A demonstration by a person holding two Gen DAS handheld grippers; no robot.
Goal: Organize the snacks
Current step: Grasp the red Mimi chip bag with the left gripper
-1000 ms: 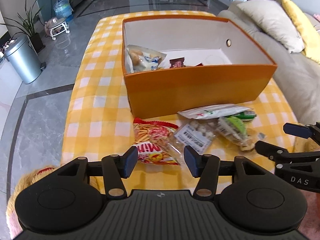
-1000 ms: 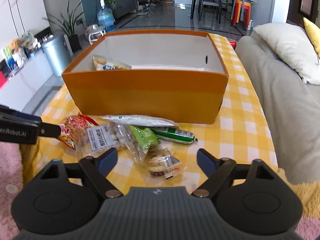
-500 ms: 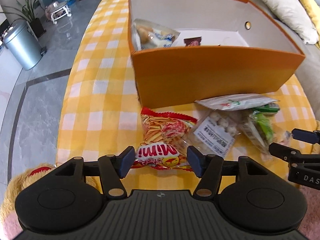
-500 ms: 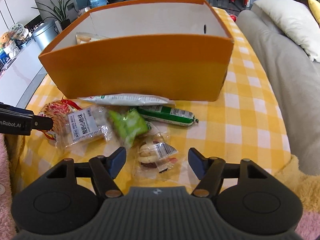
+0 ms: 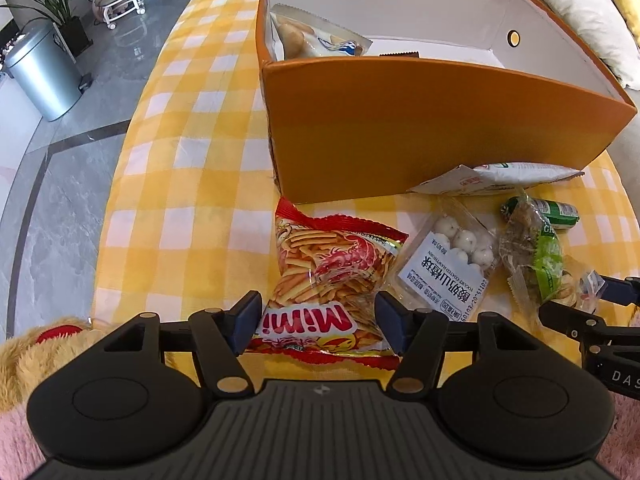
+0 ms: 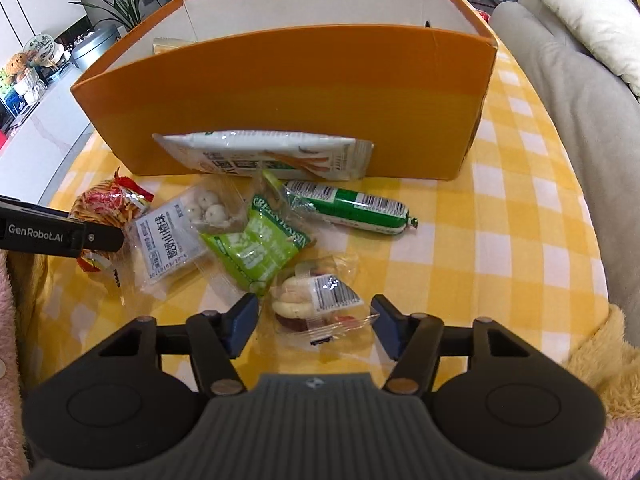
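An orange box (image 5: 420, 128) stands on the yellow checked table, with a snack bag (image 5: 316, 38) inside. In front lie several snacks. My left gripper (image 5: 318, 322) is open, its fingers either side of the red Mimi chips bag (image 5: 332, 276). My right gripper (image 6: 314, 326) is open around a small clear-wrapped pastry (image 6: 316, 300). Between them lie a hawthorn ball pack (image 6: 176, 232), a green pack (image 6: 260, 246), a green sausage (image 6: 352, 208) and a white pouch (image 6: 272, 154) leaning on the box (image 6: 280, 100).
The yellow checked tablecloth (image 5: 180, 168) ends near both grippers. A grey sofa with pillows (image 6: 580, 92) is on the right. A metal bin (image 5: 44, 72) and a plant stand on the floor at left. Plush fabric (image 6: 600, 344) lies at the table's near edge.
Both grippers moved forward and down toward the snacks. The left now straddles the Mimi bag and the right straddles the pastry; both stay open.
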